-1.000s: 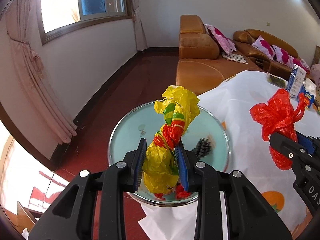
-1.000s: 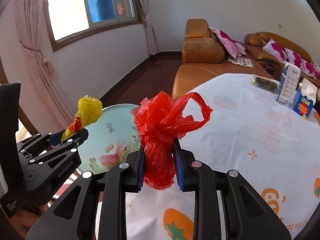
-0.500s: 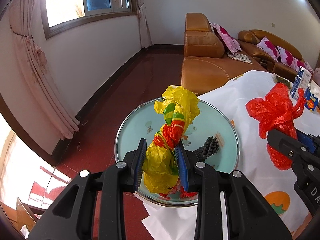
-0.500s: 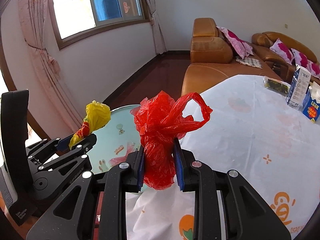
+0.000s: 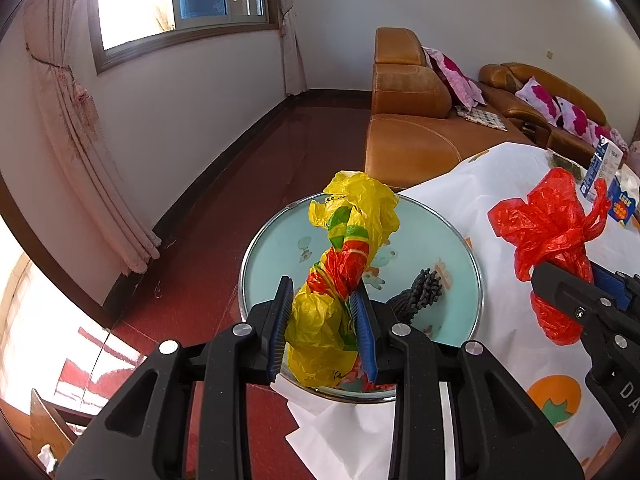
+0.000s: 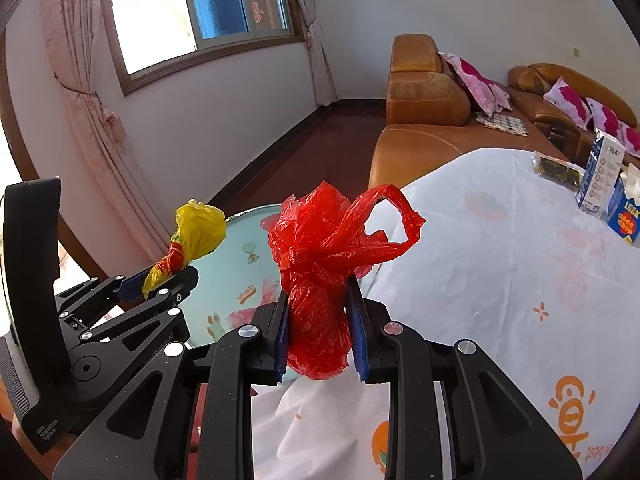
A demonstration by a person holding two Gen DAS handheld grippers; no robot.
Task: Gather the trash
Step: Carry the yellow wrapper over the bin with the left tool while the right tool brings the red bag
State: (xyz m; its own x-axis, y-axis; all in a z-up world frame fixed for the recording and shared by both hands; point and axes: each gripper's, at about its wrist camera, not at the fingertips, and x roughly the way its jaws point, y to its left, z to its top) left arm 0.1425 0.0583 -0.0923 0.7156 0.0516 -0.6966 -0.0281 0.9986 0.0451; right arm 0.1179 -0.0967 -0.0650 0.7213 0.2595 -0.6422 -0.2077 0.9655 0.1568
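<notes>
Both grippers have lifted higher above the bench (image 6: 520,264). The left gripper (image 5: 324,328) jaws stay closed on the yellow bag (image 5: 344,264), and the right gripper (image 6: 318,328) jaws on the red bag (image 6: 320,280), so both are ready for carrying to a bin.

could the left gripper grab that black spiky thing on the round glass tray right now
Probably not as things stand. The left gripper is shut on the yellow bag, so its fingers are full. The black spiky thing lies uncovered on the glass tray just right of it, so nothing else blocks it.
</notes>
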